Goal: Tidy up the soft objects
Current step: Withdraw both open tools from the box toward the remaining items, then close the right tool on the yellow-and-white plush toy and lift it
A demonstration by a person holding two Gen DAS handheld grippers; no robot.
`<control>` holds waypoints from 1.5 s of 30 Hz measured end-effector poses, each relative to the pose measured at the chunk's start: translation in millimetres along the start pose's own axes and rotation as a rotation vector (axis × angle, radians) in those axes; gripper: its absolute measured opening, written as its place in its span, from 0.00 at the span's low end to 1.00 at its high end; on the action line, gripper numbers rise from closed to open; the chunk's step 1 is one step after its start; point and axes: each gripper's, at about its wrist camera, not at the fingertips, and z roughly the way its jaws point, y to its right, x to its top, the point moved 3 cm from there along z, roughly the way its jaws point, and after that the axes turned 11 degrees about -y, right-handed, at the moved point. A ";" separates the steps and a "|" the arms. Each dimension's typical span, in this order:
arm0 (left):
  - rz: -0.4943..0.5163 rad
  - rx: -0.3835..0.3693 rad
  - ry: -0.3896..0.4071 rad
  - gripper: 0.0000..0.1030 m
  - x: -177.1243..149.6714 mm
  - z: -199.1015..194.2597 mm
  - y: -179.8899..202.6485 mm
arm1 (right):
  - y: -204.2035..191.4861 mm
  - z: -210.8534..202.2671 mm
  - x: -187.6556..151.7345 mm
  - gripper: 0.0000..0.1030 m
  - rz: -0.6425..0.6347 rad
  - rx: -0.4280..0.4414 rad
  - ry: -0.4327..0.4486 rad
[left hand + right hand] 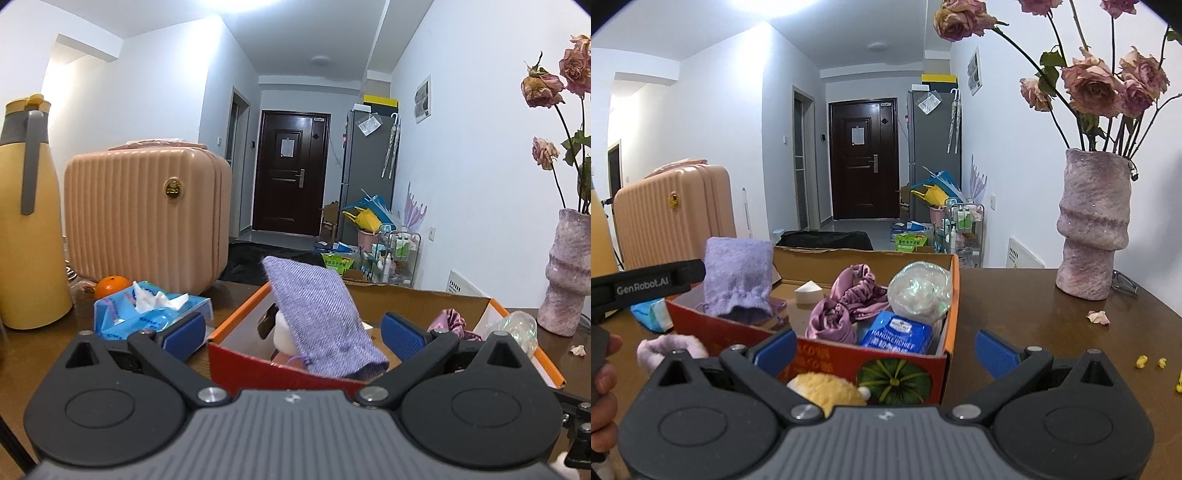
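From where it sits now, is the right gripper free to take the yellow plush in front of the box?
Probably yes. The right gripper is open, and the yellow plush lies outside the box, just below its fingers, with nothing covering it.

Box mouth: I'm seeing the purple pouch [321, 314] leaning across the box [945, 306], blocking 12 o'clock.
Right side: bare table [1052, 314] lying open toward 2 o'clock, the vase [1093, 229] standing beyond.
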 end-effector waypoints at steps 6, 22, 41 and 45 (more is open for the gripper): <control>0.012 -0.001 -0.005 1.00 -8.7 -14.1 -6.5 | -0.8 -15.6 -12.3 1.00 -0.002 0.001 0.007; 0.049 0.004 -0.039 1.00 -32.1 -48.7 -32.8 | -12.9 -56.2 -44.6 1.00 -0.046 0.003 0.023; 0.049 0.004 -0.068 1.00 -44.2 -71.3 -61.3 | -22.2 -70.8 -62.8 1.00 -0.052 0.016 0.014; 0.048 -0.001 -0.077 1.00 -44.2 -70.5 -64.3 | -27.5 -70.4 -64.5 1.00 -0.068 0.027 0.015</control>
